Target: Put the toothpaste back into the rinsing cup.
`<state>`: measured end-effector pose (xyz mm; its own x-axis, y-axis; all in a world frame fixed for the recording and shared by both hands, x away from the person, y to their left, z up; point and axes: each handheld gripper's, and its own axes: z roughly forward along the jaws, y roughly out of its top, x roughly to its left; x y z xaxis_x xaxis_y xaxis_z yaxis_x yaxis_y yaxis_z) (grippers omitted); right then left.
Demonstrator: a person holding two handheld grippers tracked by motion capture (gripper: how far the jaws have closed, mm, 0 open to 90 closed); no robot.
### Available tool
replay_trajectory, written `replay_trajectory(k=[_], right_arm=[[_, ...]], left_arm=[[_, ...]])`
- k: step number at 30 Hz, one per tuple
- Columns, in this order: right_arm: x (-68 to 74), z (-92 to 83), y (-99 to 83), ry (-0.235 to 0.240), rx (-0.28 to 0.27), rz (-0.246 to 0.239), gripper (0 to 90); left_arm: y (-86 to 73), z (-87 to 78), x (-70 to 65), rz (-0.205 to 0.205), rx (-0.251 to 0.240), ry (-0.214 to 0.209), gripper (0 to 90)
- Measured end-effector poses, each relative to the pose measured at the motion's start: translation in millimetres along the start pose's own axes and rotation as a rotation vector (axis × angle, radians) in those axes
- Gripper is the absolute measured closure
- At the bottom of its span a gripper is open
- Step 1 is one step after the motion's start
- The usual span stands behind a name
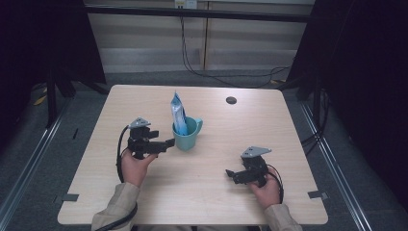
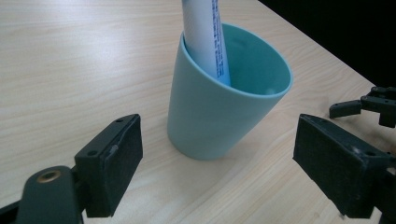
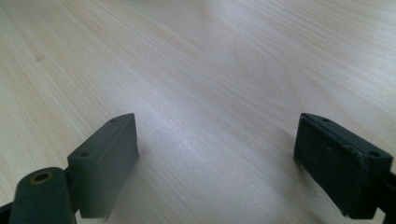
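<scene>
A teal cup [image 1: 186,134] with a handle on its right stands near the middle of the wooden table [image 1: 231,202]. A blue and white tube [image 1: 178,113] stands upright inside it. My left gripper [image 1: 169,143] is just left of the cup, open, its jaws pointing at it. In the left gripper view the cup [image 2: 219,98] stands just beyond the spread jaws, the tube [image 2: 208,37] leaning on its near wall. My right gripper [image 1: 230,173] rests open at the front right of the table, nothing between its jaws, and it appears far off in the left gripper view [image 2: 359,106].
A dark round cable hole [image 1: 231,100] is in the table's far right part. Cables hang behind the far edge. Black stands and curtains flank the table. Bare wood [image 3: 210,70] lies ahead of the right gripper.
</scene>
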<state>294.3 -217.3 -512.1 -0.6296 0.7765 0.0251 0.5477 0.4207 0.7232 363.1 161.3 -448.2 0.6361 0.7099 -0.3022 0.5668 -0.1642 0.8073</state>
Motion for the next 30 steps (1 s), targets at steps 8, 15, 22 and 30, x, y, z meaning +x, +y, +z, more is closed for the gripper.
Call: replay_trajectory(k=[8,15,22,30], right_arm=[[0.0,0.0,0.0,0.000,0.000,0.000,12.9],[0.1,0.0,0.0,0.000,0.000,0.001,12.9],[0.1,-0.1,0.1,-0.002,0.001,0.000,12.9],[0.2,-0.1,0.1,-0.001,0.001,0.000,12.9]], left_arm=[[-11.9,-0.1,1.2,0.017,-0.004,-0.019,15.6],[-20.6,-2.6,3.3,0.035,0.011,-0.009,15.7],[-30.4,-2.9,5.9,0.047,0.036,0.004,15.8],[-38.6,-2.6,7.4,0.059,0.050,0.018,15.7]])
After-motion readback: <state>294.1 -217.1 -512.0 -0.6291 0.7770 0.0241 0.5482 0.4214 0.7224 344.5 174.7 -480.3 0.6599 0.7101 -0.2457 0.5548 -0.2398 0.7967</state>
